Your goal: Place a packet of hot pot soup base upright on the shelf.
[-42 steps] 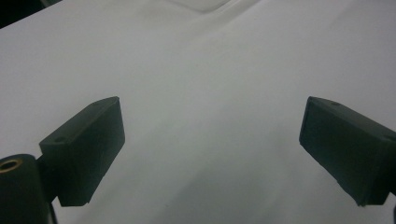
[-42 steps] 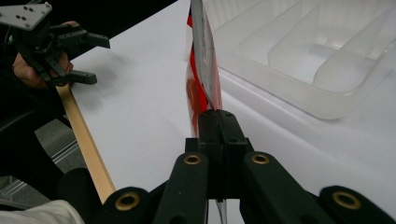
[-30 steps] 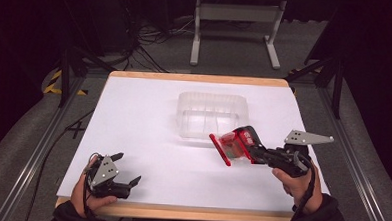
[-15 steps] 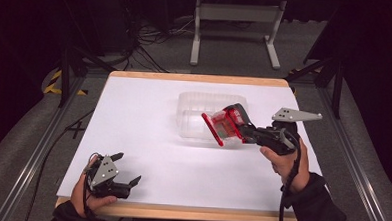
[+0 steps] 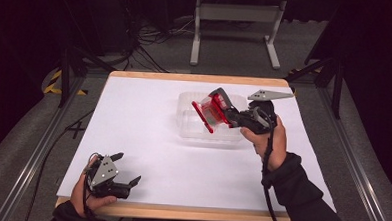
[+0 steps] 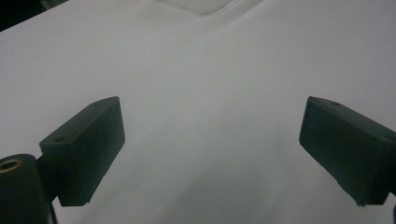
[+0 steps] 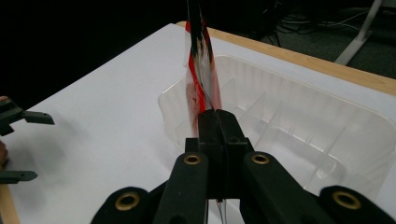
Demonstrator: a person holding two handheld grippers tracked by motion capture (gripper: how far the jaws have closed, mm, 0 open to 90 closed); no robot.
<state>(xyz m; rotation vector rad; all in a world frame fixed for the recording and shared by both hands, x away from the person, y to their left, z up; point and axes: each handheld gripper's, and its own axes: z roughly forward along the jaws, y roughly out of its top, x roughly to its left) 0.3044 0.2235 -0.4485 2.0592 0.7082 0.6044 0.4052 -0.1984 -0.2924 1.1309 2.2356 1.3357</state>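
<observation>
Packet (image 7: 201,60) sits pinched between right gripper (image 7: 218,122) jaws, above tray (image 7: 299,121).

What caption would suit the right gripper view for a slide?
Right gripper, jaws shut on a red packet, holds it over a clear divided tray on a white table.

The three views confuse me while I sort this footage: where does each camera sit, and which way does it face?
High view: above the near edge, looking forward and down at the table; both forearms show.
Left gripper view: rides the left gripper, facing bare table; open jaws show.
Right gripper view: rides the right gripper, facing the clear tray; jaws pinch a red packet.
Shared: high and right views show tray and packet.
</observation>
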